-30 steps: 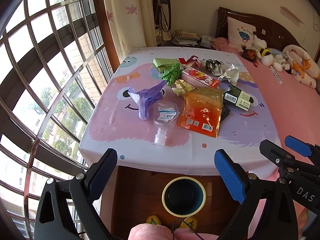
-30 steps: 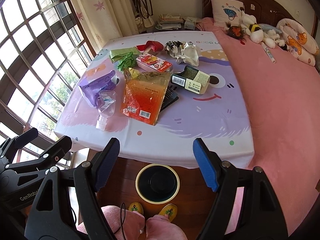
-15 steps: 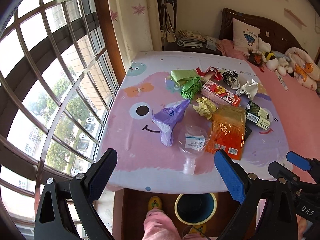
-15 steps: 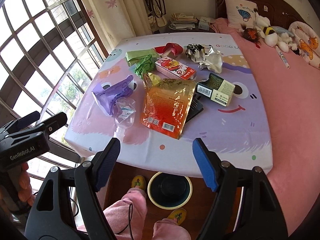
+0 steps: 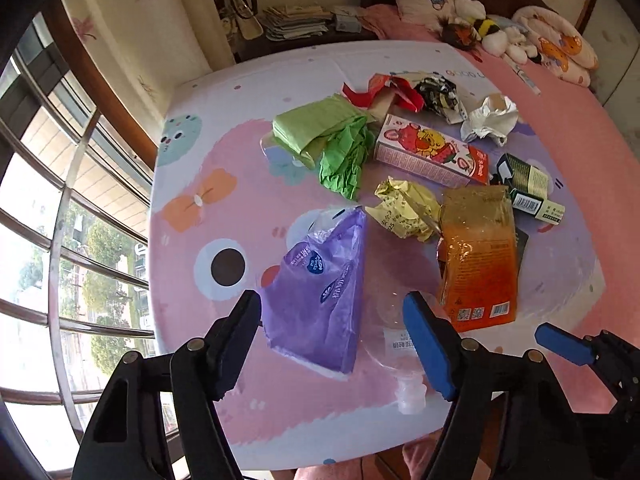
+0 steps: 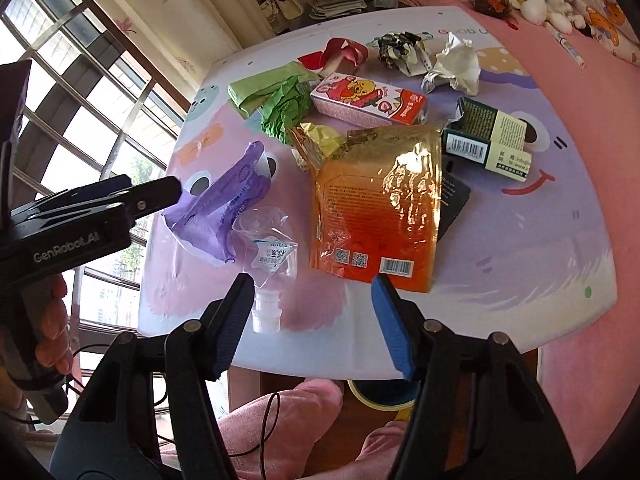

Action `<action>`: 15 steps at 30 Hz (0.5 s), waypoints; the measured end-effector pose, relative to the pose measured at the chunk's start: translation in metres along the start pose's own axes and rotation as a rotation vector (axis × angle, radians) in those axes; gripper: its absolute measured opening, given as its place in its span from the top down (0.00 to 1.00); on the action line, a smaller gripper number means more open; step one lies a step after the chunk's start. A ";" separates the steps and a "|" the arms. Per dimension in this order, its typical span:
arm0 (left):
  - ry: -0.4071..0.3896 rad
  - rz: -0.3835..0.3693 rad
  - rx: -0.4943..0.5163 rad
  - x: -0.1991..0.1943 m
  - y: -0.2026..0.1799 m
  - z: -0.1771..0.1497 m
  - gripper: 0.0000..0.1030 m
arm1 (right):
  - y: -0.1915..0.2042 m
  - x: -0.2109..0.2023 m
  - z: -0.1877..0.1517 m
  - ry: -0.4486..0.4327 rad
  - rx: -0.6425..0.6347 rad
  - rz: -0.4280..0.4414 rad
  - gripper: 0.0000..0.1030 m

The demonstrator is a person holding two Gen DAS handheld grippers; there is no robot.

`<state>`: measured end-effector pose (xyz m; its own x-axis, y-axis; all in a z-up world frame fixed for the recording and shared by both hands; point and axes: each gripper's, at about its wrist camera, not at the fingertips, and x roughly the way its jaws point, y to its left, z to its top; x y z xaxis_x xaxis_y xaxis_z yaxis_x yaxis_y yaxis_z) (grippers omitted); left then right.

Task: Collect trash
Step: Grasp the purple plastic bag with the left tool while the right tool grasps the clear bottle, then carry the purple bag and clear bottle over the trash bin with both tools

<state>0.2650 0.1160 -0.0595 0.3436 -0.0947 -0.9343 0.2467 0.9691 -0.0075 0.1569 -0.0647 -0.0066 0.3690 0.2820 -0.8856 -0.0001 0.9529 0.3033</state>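
Observation:
A purple plastic bag (image 5: 320,288) lies on the cartoon-print table (image 5: 224,184). My left gripper (image 5: 332,312) hangs just over it, its jaws closing with the bag between them, pads not pressing. A clear pouch with a white cap (image 6: 272,256) lies beside the bag. An orange foil pouch (image 6: 380,208) lies to its right. My right gripper (image 6: 312,280) hovers at the table's near edge, its jaws also closing. Only the orange pouch's lower edge and the white cap show between them, ungripped.
Further back lie a yellow wrapper (image 5: 404,208), green bags (image 5: 332,140), a red cartoon box (image 5: 432,152), a dark green box (image 6: 488,136) and crumpled paper (image 6: 456,64). A yellow-rimmed bin (image 6: 372,396) stands under the table's near edge. Window bars run along the left, and a pink bed lies to the right.
Both grippers have moved forward and down from the bin to over the table's trash. Both pairs of jaws have narrowed. The bin has left the left wrist view.

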 end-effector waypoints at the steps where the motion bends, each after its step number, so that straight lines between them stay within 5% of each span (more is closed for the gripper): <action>1: 0.017 -0.003 0.013 0.014 -0.003 0.000 0.30 | 0.002 0.006 0.000 0.002 0.009 -0.003 0.45; 8: 0.161 -0.042 0.051 0.085 0.016 0.001 0.47 | 0.018 0.052 0.002 0.049 0.063 -0.008 0.49; 15: 0.202 -0.133 0.065 0.103 0.035 -0.009 0.65 | 0.029 0.093 0.004 0.098 0.090 -0.053 0.50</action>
<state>0.3010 0.1425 -0.1590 0.1178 -0.1667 -0.9789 0.3375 0.9338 -0.1184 0.1945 -0.0111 -0.0787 0.2733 0.2457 -0.9300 0.1020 0.9540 0.2820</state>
